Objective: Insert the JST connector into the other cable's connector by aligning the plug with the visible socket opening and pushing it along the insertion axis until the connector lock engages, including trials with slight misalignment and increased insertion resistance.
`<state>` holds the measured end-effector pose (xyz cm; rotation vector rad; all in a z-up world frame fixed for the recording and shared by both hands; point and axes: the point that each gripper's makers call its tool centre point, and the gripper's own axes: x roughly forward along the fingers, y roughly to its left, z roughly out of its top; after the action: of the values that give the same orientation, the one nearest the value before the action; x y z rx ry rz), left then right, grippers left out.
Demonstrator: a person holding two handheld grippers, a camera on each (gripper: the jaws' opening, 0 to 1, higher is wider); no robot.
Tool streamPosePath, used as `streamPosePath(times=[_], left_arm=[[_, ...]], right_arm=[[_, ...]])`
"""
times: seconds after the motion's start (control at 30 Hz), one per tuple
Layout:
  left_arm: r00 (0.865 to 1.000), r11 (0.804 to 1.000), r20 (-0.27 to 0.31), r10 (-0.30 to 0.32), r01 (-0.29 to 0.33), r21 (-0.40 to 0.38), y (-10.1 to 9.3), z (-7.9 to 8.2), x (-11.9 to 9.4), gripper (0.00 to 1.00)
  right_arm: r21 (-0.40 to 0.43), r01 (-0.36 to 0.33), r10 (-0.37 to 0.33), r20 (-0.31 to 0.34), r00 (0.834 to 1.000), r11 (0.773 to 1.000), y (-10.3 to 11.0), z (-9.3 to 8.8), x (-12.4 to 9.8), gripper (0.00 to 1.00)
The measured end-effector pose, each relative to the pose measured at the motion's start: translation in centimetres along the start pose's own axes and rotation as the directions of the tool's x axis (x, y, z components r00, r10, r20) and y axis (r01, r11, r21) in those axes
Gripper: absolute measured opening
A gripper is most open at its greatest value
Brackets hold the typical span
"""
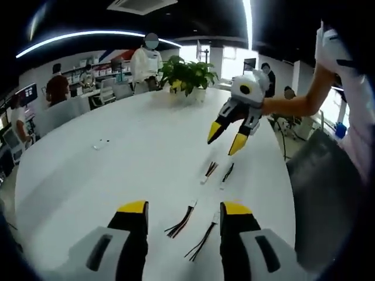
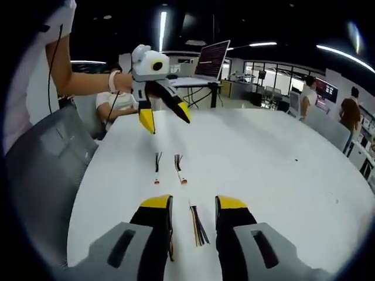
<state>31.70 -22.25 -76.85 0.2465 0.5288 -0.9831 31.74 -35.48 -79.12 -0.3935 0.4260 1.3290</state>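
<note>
Cables: four short multicoloured wire bundles with small white JST connectors lie apart on the round white table (image 1: 88, 170); near pair (image 1: 181, 221) (image 1: 202, 240), far pair (image 1: 210, 170) (image 1: 228, 171), long axes roughly along the view.
Left gripper (image 1: 183, 212): yellow-tipped jaws apart, empty, flanking the near pair.
Right gripper (image 1: 227, 137): raised above the far pair, jaws spread, empty.
Surroundings: potted green plant (image 1: 187, 75) at the far edge.

A potted plant (image 1: 187, 75) and a laptop (image 2: 212, 59) stand on the white table (image 1: 117, 170).

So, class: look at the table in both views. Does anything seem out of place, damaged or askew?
Nothing stands out. Four short cables lie loose and unmated in pairs on the white table, with both grippers open above them.
</note>
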Motion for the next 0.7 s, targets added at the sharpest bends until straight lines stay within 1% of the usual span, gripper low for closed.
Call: streamPosePath(times=[0.13,0.17,0.2,0.27,0.33,0.37,0.53,0.57,0.6,0.7], left_arm=[[1.0,1.0,-0.002,-0.027,0.027,0.01,0.0,-0.5,1.0,0.44],[0.999,0.999,-0.004,-0.033,0.033,0.006,0.0,-0.6,1.2,0.43],[0.999,0.999,-0.004,-0.04,0.04,-0.011,0.0,-0.8,1.5,0.43],[0.999,0.999,-0.011,-0.041,0.041,-0.013,0.1,-1.2,1.9,0.43],[0.999,0.999,-0.013,-0.041,0.041,-0.015,0.3,-1.6,2.3,0.43],[0.999,0.999,-0.011,-0.048,0.048,-0.025,0.2,-1.8,2.5,0.43],[0.998,0.997,0.013,-0.069,0.069,-0.02,0.0,-2.1,3.6,0.43],[0.997,0.997,0.024,-0.077,0.077,-0.008,-0.2,-2.0,3.7,0.42],[0.995,0.996,0.054,-0.085,0.085,0.014,-0.3,-1.5,3.9,0.4],[0.991,0.994,0.075,-0.11,0.108,0.029,-0.7,-1.4,4.2,0.33]], right_arm=[[0.009,-0.026,0.026,-0.001,1.0,1.0,0.1,-1.2,1.1,0.25],[0.015,-0.029,0.029,-0.004,1.0,0.999,0.1,-1.2,1.3,0.24],[0.025,-0.029,0.029,-0.014,0.999,0.999,0.1,-1.4,1.5,0.24],[0.036,-0.019,0.02,-0.029,0.999,0.999,-0.2,-2.3,1.9,0.24],[0.04,-0.023,0.024,-0.027,0.999,0.999,-0.4,-2.6,2.1,0.24],[0.044,-0.025,0.026,-0.024,0.999,0.999,-0.4,-2.4,2.0,0.24],[0.055,-0.028,0.028,-0.003,1.0,0.998,-0.5,-2.6,2.4,0.23],[0.047,-0.03,0.029,0.015,0.999,0.998,-0.4,-2.4,2.5,0.23],[0.042,-0.033,0.032,0.02,0.999,0.999,-0.4,-2.3,2.6,0.23],[0.017,-0.043,0.042,0.022,0.999,0.999,-0.3,-2.5,2.9,0.21]])
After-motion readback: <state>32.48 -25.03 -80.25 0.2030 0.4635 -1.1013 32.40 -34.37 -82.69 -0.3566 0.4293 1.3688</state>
